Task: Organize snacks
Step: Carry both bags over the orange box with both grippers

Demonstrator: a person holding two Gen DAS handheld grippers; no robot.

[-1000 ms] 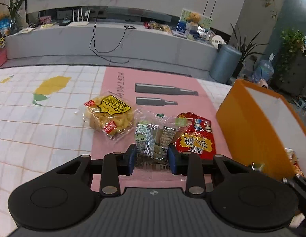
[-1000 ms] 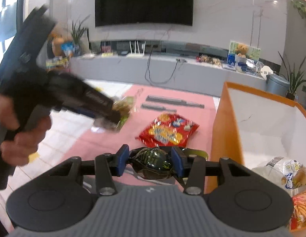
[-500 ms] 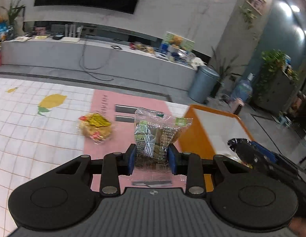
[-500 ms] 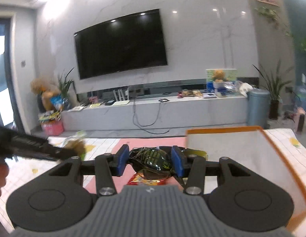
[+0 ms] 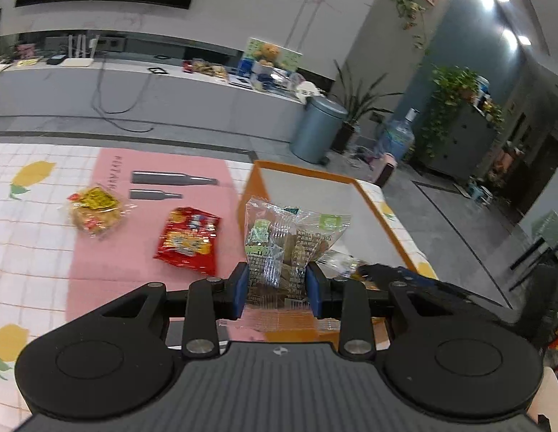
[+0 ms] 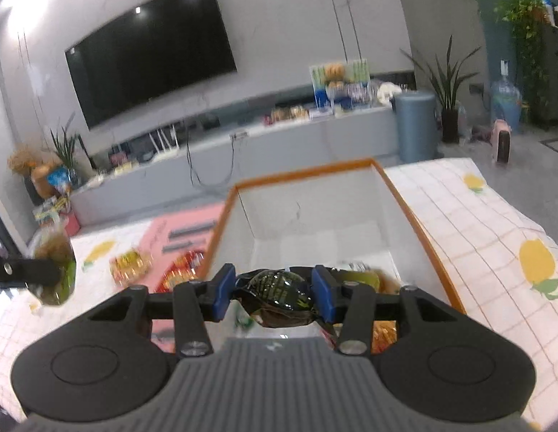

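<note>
Nearest, a clear packet (image 5: 284,252) of brown pieces is clamped upright between the blue pads of the left tool (image 5: 277,285), held above the surface (image 5: 45,244) at the near left wall of the orange box (image 5: 250,194); a dark, shiny green-printed packet (image 6: 277,297) is gripped by the right tool (image 6: 272,297) over the box's near end. Farther left on the pink mat (image 5: 109,262), a red packet (image 5: 189,239) and a yellow-labelled packet (image 5: 95,212) are seen lying apart. Beyond the surface, a grey bin (image 5: 316,127) is noted on the floor.
</note>
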